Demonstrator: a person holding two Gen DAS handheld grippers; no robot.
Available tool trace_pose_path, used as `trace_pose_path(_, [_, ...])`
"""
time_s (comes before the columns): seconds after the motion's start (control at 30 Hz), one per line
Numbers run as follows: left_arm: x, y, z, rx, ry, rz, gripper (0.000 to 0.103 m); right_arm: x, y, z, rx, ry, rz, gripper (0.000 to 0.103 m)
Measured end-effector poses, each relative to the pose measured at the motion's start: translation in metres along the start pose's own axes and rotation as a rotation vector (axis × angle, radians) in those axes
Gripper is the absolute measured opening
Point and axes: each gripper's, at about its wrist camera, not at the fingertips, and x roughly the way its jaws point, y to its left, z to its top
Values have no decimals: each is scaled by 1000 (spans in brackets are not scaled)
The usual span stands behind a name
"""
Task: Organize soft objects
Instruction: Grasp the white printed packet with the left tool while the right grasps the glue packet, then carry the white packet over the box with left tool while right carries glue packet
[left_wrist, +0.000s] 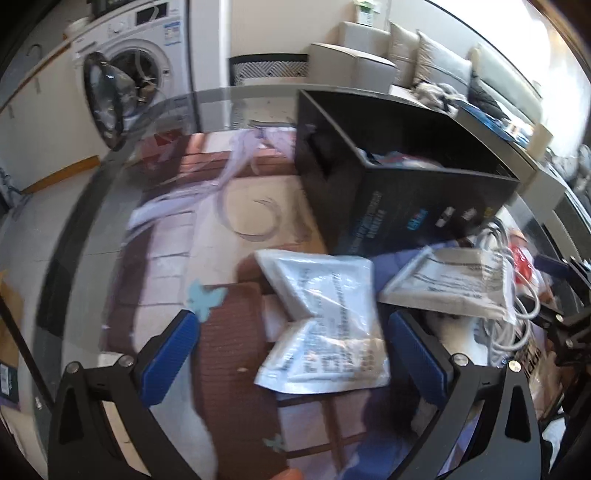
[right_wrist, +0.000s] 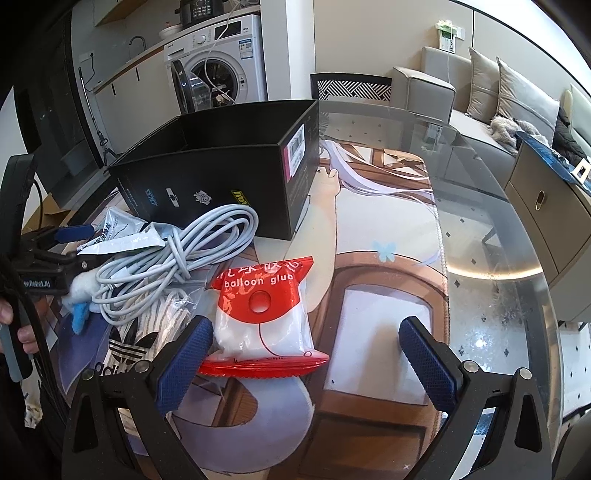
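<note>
In the left wrist view my left gripper (left_wrist: 295, 352) is open above a clear plastic packet with printed text (left_wrist: 325, 321) that sits between its blue pads. A second printed packet (left_wrist: 443, 280) lies to the right, beside a white cable coil (left_wrist: 513, 299). The open black box (left_wrist: 388, 173) stands just behind, with soft items inside. My right gripper (right_wrist: 306, 354) is open around a red and white "balloon glue" bag (right_wrist: 266, 314), whose lower edge is near the left pad. The white cable coil (right_wrist: 177, 258), an Adidas packet (right_wrist: 136, 343) and the black box (right_wrist: 221, 177) lie to its left.
Everything rests on a printed mat (right_wrist: 388, 295) on a round glass table (right_wrist: 498, 229). A white fluffy item (right_wrist: 83, 288) with a blue piece lies under the left gripper (right_wrist: 79, 245). Beyond the table are a washing machine (right_wrist: 218, 70) with its door open, a sofa (right_wrist: 498, 96) and a cabinet (right_wrist: 546, 206).
</note>
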Motion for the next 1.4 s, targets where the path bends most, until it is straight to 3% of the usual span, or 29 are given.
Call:
trace_pose_path(0.4, [-3,-2,-2,2,-14,12,100,2,10,-1,-30,14,-5,101])
trace_pose_path(0.57, [-8,-5,-3,28,-44,-8,76,0,14,-1,-50,5,-1,100])
trace_pose_path(0.63, [-11,-8,-2,48,-56,-39,55,-2,15,-2,-55,-3,4,93])
trace_pose_path(0.8, [-14,-7,-1,60,-53,-81,41,-5,19,-2,-66,-8,28,80])
trace_pose_path(0.97, [-14,-8,-1,66,-54,-86,38,-7,20,-2,-71,-16,37,73])
trace_pose_path(1.23, [-16,-6,0,56,-59,-96,36,-8,17,-2,-65,-20,47,52])
trace_pose_path(1.4, [-16,-4,1,49,-62,-99,35,-9,18,-1,-69,-29,50,47])
